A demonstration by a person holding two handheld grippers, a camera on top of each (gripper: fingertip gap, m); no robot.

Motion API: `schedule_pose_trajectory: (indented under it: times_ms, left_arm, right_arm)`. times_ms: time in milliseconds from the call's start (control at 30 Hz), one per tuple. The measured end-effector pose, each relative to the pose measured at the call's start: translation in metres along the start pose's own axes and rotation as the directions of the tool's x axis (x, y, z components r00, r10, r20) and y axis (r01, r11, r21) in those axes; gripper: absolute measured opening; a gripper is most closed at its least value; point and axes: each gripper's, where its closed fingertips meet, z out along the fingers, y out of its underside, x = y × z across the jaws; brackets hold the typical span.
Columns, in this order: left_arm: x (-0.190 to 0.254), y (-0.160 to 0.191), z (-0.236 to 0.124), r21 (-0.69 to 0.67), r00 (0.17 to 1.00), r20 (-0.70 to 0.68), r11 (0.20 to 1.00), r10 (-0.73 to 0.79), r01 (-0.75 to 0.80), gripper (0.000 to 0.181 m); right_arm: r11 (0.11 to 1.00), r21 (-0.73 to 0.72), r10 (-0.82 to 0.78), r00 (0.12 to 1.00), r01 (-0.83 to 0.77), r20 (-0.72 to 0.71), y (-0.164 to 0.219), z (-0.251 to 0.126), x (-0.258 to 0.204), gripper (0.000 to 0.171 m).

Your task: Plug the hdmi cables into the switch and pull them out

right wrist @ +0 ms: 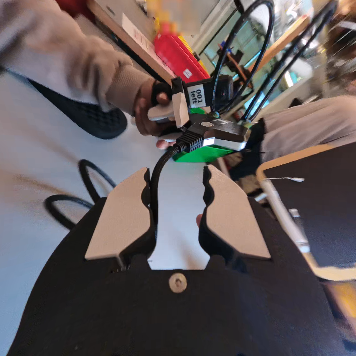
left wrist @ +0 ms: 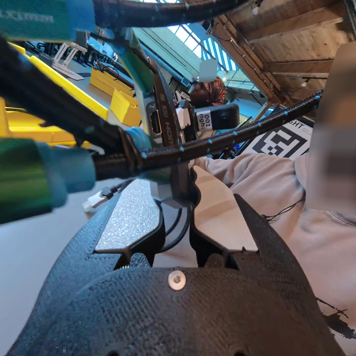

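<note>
Nearest the lens in the left wrist view, the left gripper (left wrist: 178,185) has its two pale fingers (left wrist: 131,215) pressed together on the thin edge of the black HDMI switch (left wrist: 167,123), which stands on end at frame centre with an empty port facing left, a braided black cable (left wrist: 231,133) crossing just in front of it toward the upper right. In the right wrist view, the right gripper (right wrist: 176,173) at lower centre has its fingers spread apart over the white table (right wrist: 38,192), a braided HDMI cable (right wrist: 154,192) running up beside its left finger to a plug (right wrist: 189,140) seated in the switch (right wrist: 225,134) above, with a green block (right wrist: 202,154) under it.
</note>
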Motion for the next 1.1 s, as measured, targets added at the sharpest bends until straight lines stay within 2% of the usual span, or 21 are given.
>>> schedule_pose_trajectory:
  times_ms: [67,133,167,200,233,267,300,367,433,467,533,667,800,833,867,933,1033,1100]
  left_arm:
    - [-0.002,0.004,-0.002,-0.031,1.000,0.015,0.999,0.017,-0.016,0.025]
    - [-0.002,0.010,-0.003,-0.076,0.999,0.024,0.996,0.043,-0.041,0.025]
    - [0.001,0.013,-0.002,-0.099,0.999,0.014,0.994,0.050,-0.048,0.025]
    - [0.004,0.018,0.000,-0.127,0.999,-0.009,0.991,0.051,-0.052,0.025]
    - [0.008,0.024,0.003,-0.159,0.998,-0.035,0.986,0.052,-0.057,0.025]
    - [0.012,0.031,0.007,-0.191,0.997,-0.058,0.980,0.050,-0.060,0.025]
    - [0.015,0.039,0.012,-0.224,0.996,-0.081,0.973,0.040,-0.057,0.025]
    - [0.019,0.053,0.022,-0.279,0.993,-0.119,0.960,-0.002,-0.031,0.025]
    - [0.020,0.064,0.030,-0.323,0.989,-0.134,0.946,-0.054,0.008,0.025]
    - [0.020,0.069,0.032,-0.339,0.987,-0.137,0.940,-0.078,0.028,0.026]
    - [0.017,0.081,0.031,-0.380,0.987,-0.132,0.924,-0.093,0.036,0.026]
    - [0.007,0.069,0.031,-0.311,0.990,-0.085,0.947,-0.111,0.080,0.031]
    - [-0.035,0.046,0.021,-0.220,0.977,0.212,0.975,0.028,0.020,0.057]
    - [-0.043,0.039,0.016,-0.200,0.956,0.284,0.980,0.068,-0.010,0.054]
    - [-0.052,0.029,0.009,-0.185,0.918,0.375,0.980,0.133,-0.066,0.043]
    - [-0.057,0.006,-0.003,-0.171,0.810,0.515,0.960,0.279,-0.222,0.039]
    - [-0.042,-0.006,0.004,-0.240,0.715,0.551,0.902,0.430,-0.358,0.032]
    - [-0.038,-0.002,0.005,-0.400,0.599,0.537,0.804,0.594,-0.440,0.036]
  right_arm:
    - [0.955,0.153,0.231,0.961,-0.254,0.154,-0.019,-0.015,-0.002,0.052]
    - [0.816,0.297,0.417,0.861,-0.496,0.292,-0.039,-0.043,0.019,0.049]
    - [0.806,0.332,0.442,0.871,-0.490,0.213,-0.034,-0.051,0.038,0.046]
    - [0.876,0.302,0.378,0.924,-0.375,0.050,-0.021,-0.053,0.052,0.046]
    - [0.954,0.206,0.241,0.965,-0.217,-0.102,-0.005,-0.051,0.057,0.047]
    - [0.993,0.093,0.094,0.978,-0.077,-0.186,0.008,-0.046,0.056,0.052]
    - [0.999,0.017,-0.024,0.977,0.028,-0.210,0.015,-0.038,0.048,0.057]
    - [0.966,-0.070,-0.259,0.943,0.250,-0.208,0.015,-0.016,0.024,0.063]
    - [0.880,-0.142,-0.473,0.864,0.453,-0.174,0.012,0.005,0.000,0.066]
    - [0.841,-0.158,-0.541,0.821,0.518,-0.183,0.010,0.012,-0.006,0.061]
    - [0.772,-0.224,-0.634,0.746,0.595,-0.204,0.012,0.014,-0.004,0.035]
    - [0.774,-0.302,-0.623,0.756,0.557,-0.201,0.022,0.009,0.001,0.031]
    - [0.757,-0.463,-0.599,0.773,0.461,-0.211,0.043,-0.001,0.025,0.028]
    - [0.763,-0.489,-0.577,0.786,0.422,-0.221,0.048,-0.004,0.031,0.026]
    - [0.765,-0.522,-0.550,0.804,0.377,-0.225,0.054,-0.007,0.036,0.025]
    - [0.759,-0.570,-0.517,0.823,0.315,-0.234,0.066,-0.009,0.042,0.024]
    - [0.744,-0.606,-0.497,0.840,0.281,-0.220,0.073,-0.005,0.040,0.022]
    - [0.737,-0.622,-0.475,0.857,0.264,-0.199,0.075,-0.001,0.037,0.022]
